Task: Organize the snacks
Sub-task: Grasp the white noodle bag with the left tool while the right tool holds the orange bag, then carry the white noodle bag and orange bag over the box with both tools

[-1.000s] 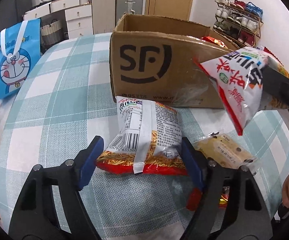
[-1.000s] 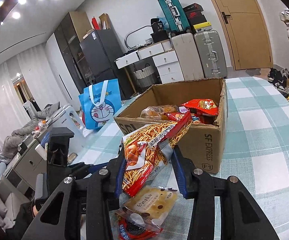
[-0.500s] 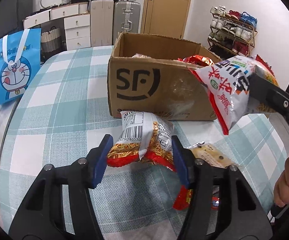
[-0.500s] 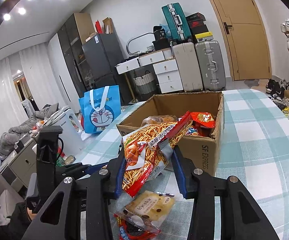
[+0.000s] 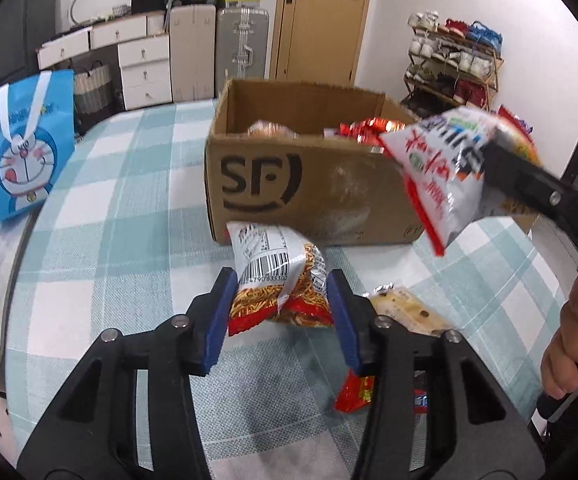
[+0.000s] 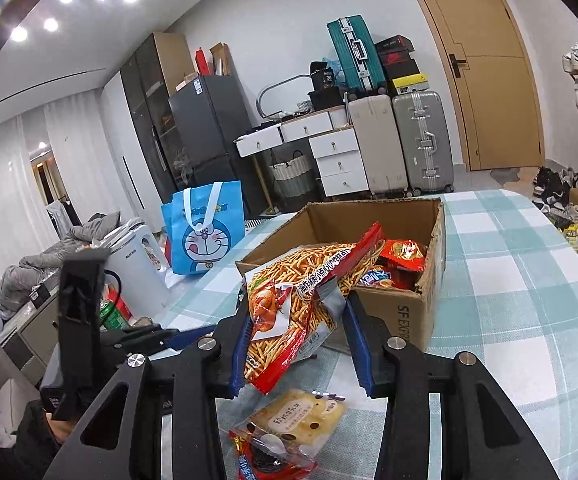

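Note:
An open cardboard SF box (image 5: 289, 176) stands on the checked tablecloth and holds several snack packs; it also shows in the right wrist view (image 6: 417, 312). My left gripper (image 5: 281, 304) is shut on a red and white snack bag (image 5: 277, 276), lifted off the cloth in front of the box. My right gripper (image 6: 297, 336) is shut on a red bag of snack sticks (image 6: 301, 296), held in the air near the box's front corner; this bag shows at the right of the left wrist view (image 5: 445, 168).
A yellow cracker pack (image 6: 301, 420) and a red cookie pack (image 6: 265, 456) lie on the cloth below my right gripper; the cracker pack also shows in the left wrist view (image 5: 405, 312). A blue Doraemon bag (image 5: 21, 148) stands off the table's left edge.
My left gripper has closed on the red and white bag and lifted it off the cloth. My right gripper has risen slightly with its bag toward the box.

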Available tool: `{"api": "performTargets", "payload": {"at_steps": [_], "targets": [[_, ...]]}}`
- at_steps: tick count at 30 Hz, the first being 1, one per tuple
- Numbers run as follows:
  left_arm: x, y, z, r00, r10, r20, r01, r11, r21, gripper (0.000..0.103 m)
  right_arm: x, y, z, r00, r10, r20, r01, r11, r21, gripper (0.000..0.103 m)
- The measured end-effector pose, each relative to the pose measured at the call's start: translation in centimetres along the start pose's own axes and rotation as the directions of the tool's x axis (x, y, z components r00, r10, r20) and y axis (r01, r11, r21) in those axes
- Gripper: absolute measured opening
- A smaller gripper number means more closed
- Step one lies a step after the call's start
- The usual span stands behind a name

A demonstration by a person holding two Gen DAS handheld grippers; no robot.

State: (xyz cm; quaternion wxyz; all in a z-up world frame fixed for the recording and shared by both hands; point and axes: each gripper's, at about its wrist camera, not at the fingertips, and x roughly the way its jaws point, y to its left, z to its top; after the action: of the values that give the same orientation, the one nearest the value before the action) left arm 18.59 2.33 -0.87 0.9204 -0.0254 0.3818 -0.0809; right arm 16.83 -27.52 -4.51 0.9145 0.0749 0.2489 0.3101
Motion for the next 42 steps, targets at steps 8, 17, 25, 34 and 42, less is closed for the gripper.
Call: {"api": "performTargets", "payload": {"at_steps": [8,17,25,34,42], "targets": [[3.4,-0.4,-0.9,0.995,0.062,-0.074,-0.062,0.998,0.005,0.066,0.1,0.0,0.1,1.0,-0.001,-0.003,0.001,1.0,0.002,0.042],[2.6,-1.5,-1.3,0.999,0.026,-0.034,-0.026,0.999,0.02,0.045,-0.7,-0.1,0.4,1.0,-0.002,0.009,0.002,1.0,0.008,0.042],[-0.8,-1.4,-0.1,0.998,-0.02,0.051,0.02,1.0,-0.013,0.045,-2.3,0.1,1.2,0.999,0.012,0.053,-0.012,1.0,0.0,0.042],[-6.1,-3.0,1.2,0.982,-0.051,0.184,0.054,0.999,-0.01,0.045,-4.4,-0.9,2.7,0.994,0.0,0.109,-0.003,1.0,0.031,0.042],[-8.8,-3.3,2.7,0.967,-0.046,0.25,0.049,0.999,-0.006,0.045,-5.2,-2.5,3.5,0.991,-0.024,0.133,0.013,0.996,0.083,0.042]]}}
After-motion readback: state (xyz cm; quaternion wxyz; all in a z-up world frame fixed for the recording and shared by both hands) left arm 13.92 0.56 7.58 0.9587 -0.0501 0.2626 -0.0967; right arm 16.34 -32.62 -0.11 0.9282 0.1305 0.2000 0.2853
